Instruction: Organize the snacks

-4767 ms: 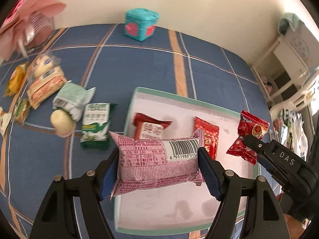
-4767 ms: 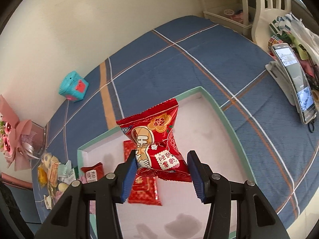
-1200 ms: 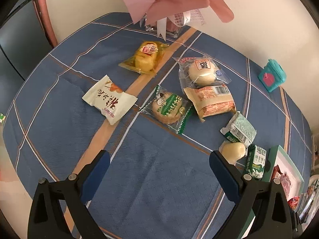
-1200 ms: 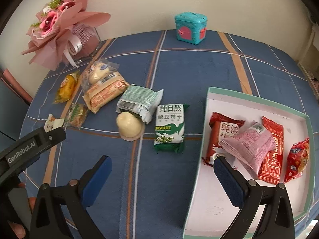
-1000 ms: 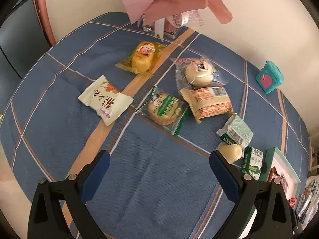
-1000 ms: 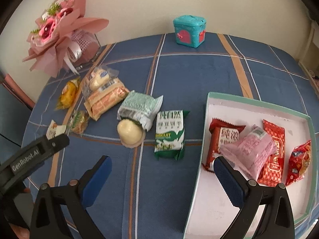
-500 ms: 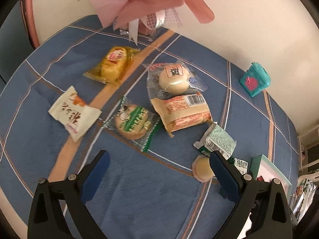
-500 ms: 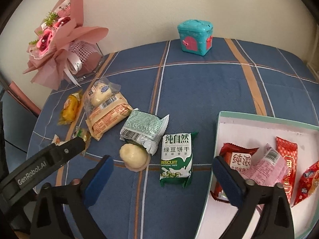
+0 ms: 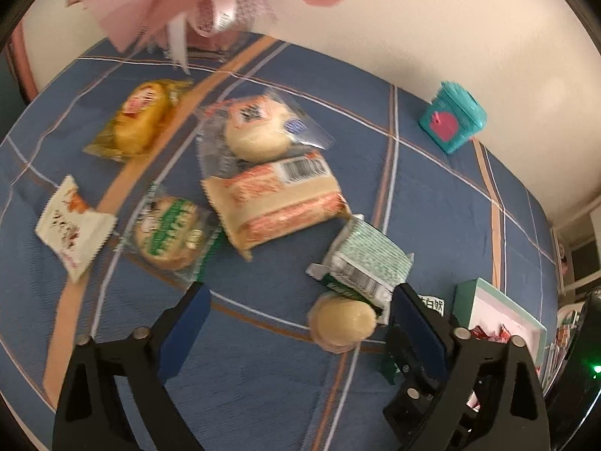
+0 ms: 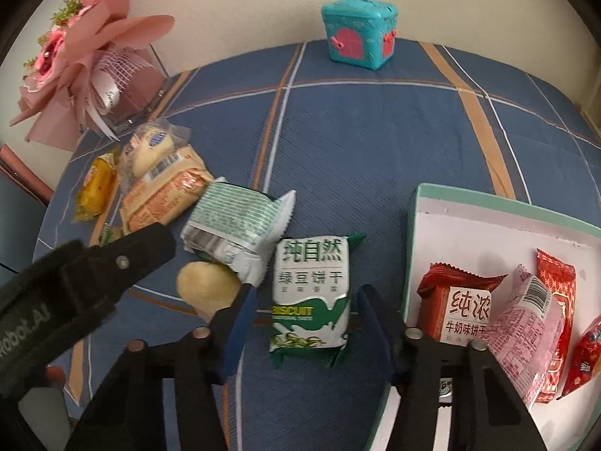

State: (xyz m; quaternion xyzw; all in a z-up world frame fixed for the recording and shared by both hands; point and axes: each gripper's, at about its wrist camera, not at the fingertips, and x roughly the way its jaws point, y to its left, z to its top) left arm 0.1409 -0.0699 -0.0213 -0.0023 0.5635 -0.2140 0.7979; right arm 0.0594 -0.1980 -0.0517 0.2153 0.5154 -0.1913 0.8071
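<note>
Both claws wide open (empty): right claw (image 10: 306,323) straddles biscuit pack (image 10: 311,297).

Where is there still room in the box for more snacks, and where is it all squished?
The box has bare white floor along its far wall and in the near corner by the right gripper. The middle is crowded: red biscuit pack, pink pack and red packs overlap. On the tablecloth, the stretch toward the teal toy box is bare.
</note>
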